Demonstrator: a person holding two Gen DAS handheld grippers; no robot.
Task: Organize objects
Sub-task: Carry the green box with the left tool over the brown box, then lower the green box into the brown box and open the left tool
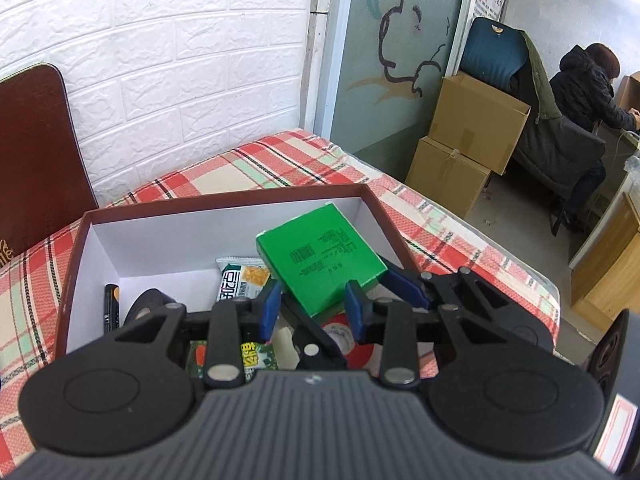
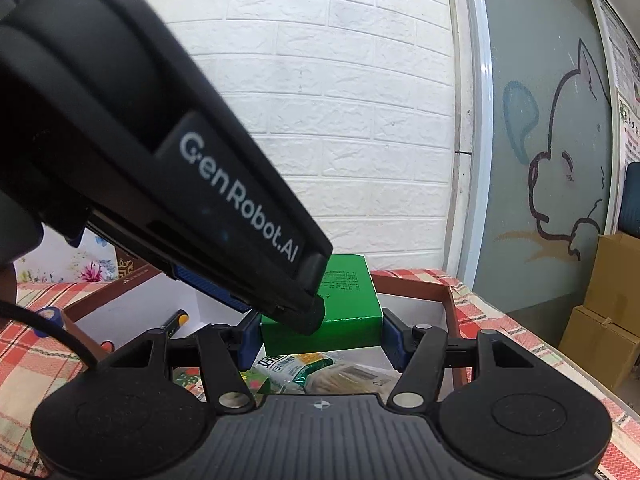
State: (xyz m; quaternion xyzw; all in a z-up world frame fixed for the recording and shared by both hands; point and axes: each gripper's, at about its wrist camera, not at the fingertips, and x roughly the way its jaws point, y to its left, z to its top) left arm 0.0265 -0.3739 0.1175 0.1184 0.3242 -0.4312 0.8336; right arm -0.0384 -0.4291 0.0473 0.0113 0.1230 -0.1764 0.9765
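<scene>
A flat green box (image 1: 320,264) hangs tilted over an open maroon box with a white inside (image 1: 224,200). My left gripper (image 1: 314,308) pinches its near corner between blue pads (image 1: 270,308). The right gripper's blue finger (image 1: 404,286) grips the far right edge. In the right wrist view my right gripper (image 2: 320,340) is shut on the green box (image 2: 344,328) across its width, and the left gripper's black body (image 2: 180,152) crosses in front, its tip on the box's top edge. Inside the maroon box lie a snack packet (image 1: 240,280), a black tape roll (image 1: 148,304) and a battery (image 1: 112,308).
The maroon box sits on a red plaid cloth (image 1: 280,160) against a white brick wall. A maroon lid (image 1: 36,152) leans at the left. Cardboard boxes (image 1: 472,128) and a seated person (image 1: 580,92) are to the right. A blue tape roll (image 2: 50,316) lies on the cloth.
</scene>
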